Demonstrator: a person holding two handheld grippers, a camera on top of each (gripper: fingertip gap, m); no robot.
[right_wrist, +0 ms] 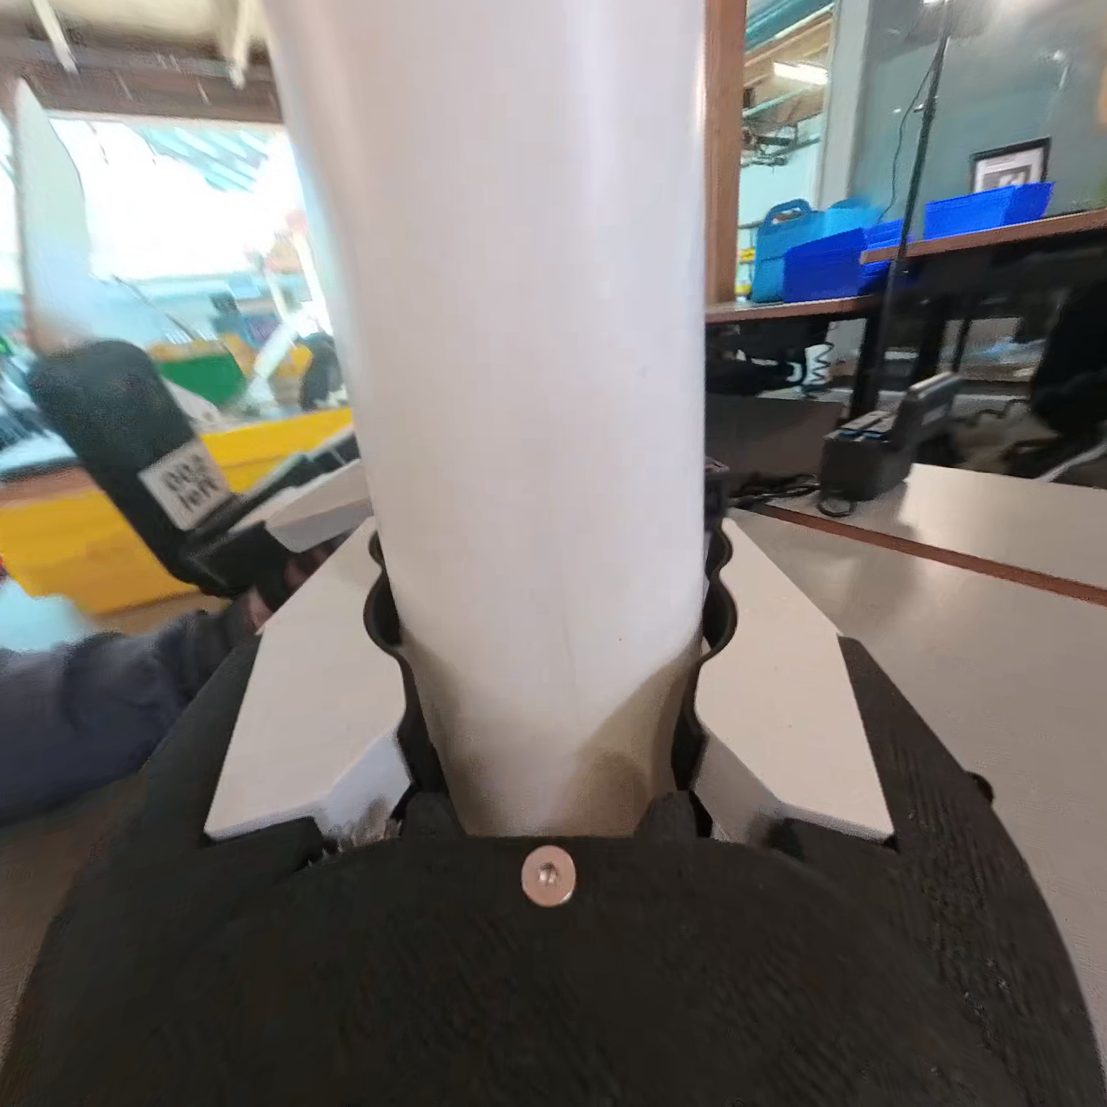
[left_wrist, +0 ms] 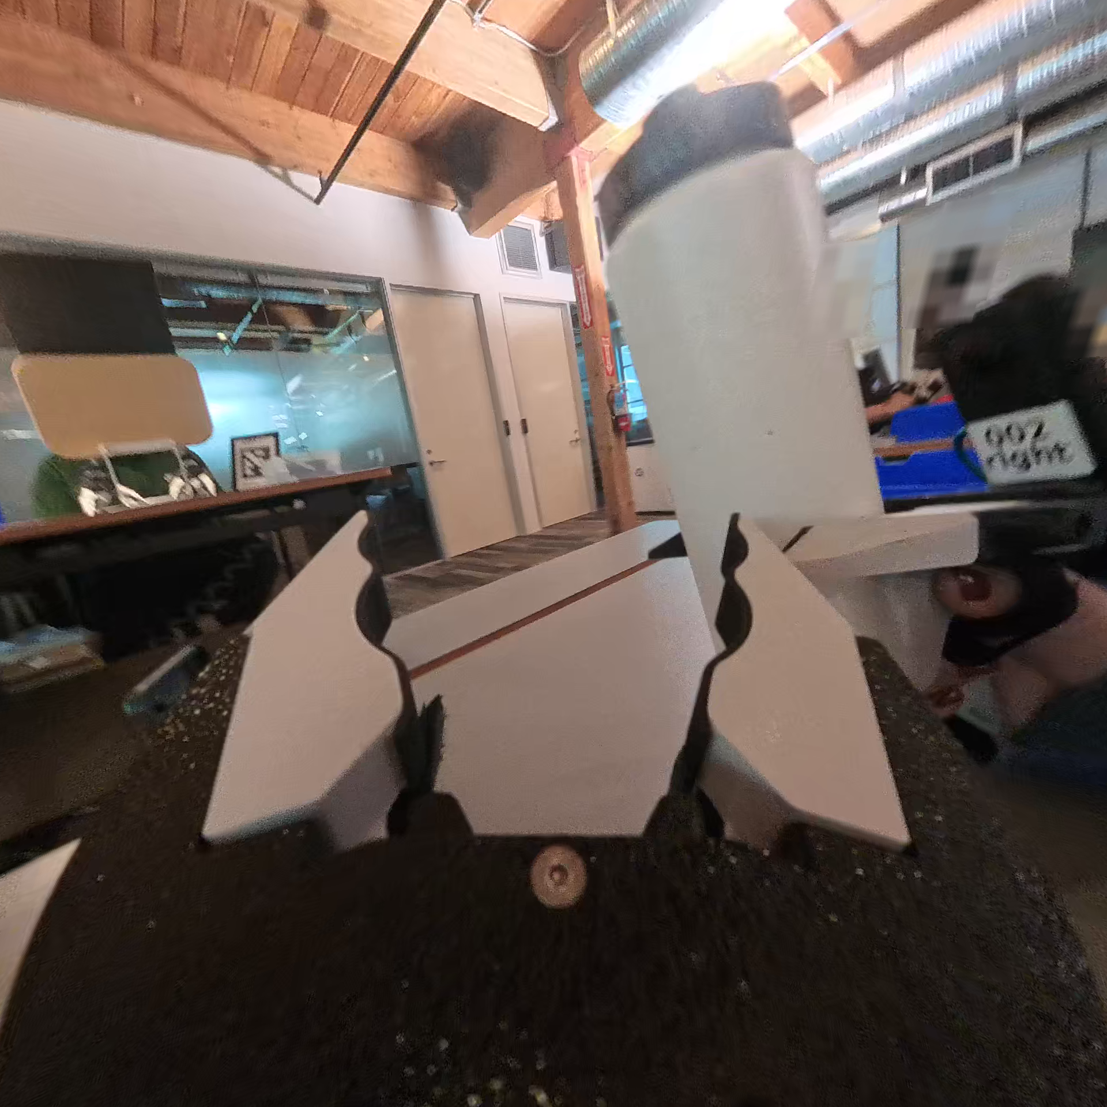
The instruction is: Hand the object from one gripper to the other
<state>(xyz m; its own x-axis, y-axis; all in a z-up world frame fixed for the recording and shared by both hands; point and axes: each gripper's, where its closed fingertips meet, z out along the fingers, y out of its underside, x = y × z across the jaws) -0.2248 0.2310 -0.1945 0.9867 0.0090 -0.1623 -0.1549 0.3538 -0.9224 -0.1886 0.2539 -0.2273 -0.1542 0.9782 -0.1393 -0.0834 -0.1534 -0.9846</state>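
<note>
Right tool (right_wrist: pixel 542 599) grips one white bottle (right_wrist: pixel 515 359); left tool (left_wrist: pixel 551 599) gapes, holding nothing.

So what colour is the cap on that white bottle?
Black; the cap tops the white bottle, best seen in the left wrist view.

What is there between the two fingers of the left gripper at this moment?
Nothing is held there. In the left wrist view, the left gripper stands open, with only the white table behind the gap. The white bottle is beside its right finger.
</note>
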